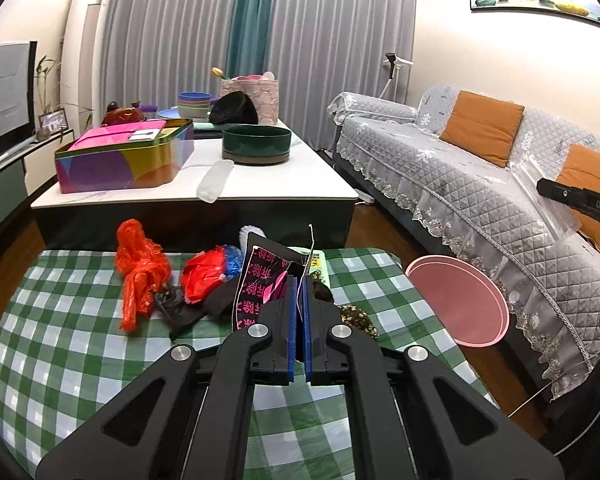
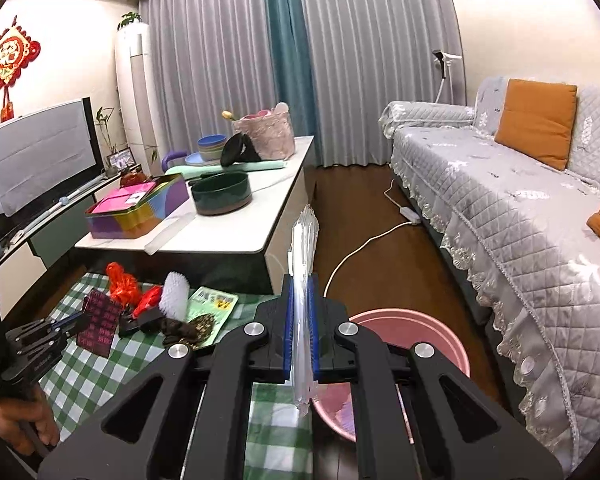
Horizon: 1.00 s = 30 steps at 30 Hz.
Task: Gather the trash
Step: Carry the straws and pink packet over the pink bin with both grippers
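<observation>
My left gripper is shut on a black wrapper with pink characters, held just above the green checked cloth; it also shows in the right wrist view. My right gripper is shut on a clear plastic tray, held upright over the pink bin, and it shows at the edge of the left wrist view. An orange plastic bag, a red bag, a blue scrap, a dark scrap and a green packet lie on the cloth.
The pink bin stands on the wood floor between the cloth and the grey sofa. A white coffee table behind the cloth carries a colourful tin and a dark green bowl. A white cable crosses the floor.
</observation>
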{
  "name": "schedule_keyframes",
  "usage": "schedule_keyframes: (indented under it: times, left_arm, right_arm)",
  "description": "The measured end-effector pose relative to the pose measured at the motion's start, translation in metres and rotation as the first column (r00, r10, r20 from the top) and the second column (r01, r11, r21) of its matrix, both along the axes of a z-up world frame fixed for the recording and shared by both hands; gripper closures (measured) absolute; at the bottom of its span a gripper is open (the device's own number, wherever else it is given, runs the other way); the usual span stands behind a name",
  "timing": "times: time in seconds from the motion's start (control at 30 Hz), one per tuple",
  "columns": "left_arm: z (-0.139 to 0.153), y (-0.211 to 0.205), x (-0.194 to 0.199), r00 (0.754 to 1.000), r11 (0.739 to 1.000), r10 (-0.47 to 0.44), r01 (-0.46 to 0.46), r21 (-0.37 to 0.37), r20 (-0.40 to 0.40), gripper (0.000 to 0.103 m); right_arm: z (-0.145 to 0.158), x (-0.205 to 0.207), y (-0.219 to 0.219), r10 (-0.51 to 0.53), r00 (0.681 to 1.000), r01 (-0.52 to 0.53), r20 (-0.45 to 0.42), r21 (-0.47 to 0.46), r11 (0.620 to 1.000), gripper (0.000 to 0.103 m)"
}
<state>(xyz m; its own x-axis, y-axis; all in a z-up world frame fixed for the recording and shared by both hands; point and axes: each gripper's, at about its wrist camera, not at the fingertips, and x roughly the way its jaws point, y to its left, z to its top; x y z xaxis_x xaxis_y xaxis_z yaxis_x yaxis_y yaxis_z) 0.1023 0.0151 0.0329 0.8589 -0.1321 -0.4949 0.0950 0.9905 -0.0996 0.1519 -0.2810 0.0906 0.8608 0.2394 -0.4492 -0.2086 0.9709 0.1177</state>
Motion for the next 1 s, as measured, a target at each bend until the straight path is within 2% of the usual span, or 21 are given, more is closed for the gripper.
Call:
schedule_keyframes:
  times: [0.47, 1.0]
  left_arm:
    - [0.006, -0.035, 0.02, 0.999, 0.999, -0.049, 0.049, 0.01, 0.003, 0.1]
    - [0.007, -0.091, 0.054, 0.99, 0.99, -0.144, 0.144, 0.008, 0.009, 0.1]
  right_arm:
    - [-0.019, 0.018, -0.053, -0.137, 0.991, 0.137, 0.001, 0.077, 0.988, 0.096]
    - [-0.034, 0.029, -0.07, -0.197, 0.98, 0.197, -0.009, 0.031, 0.98, 0.096]
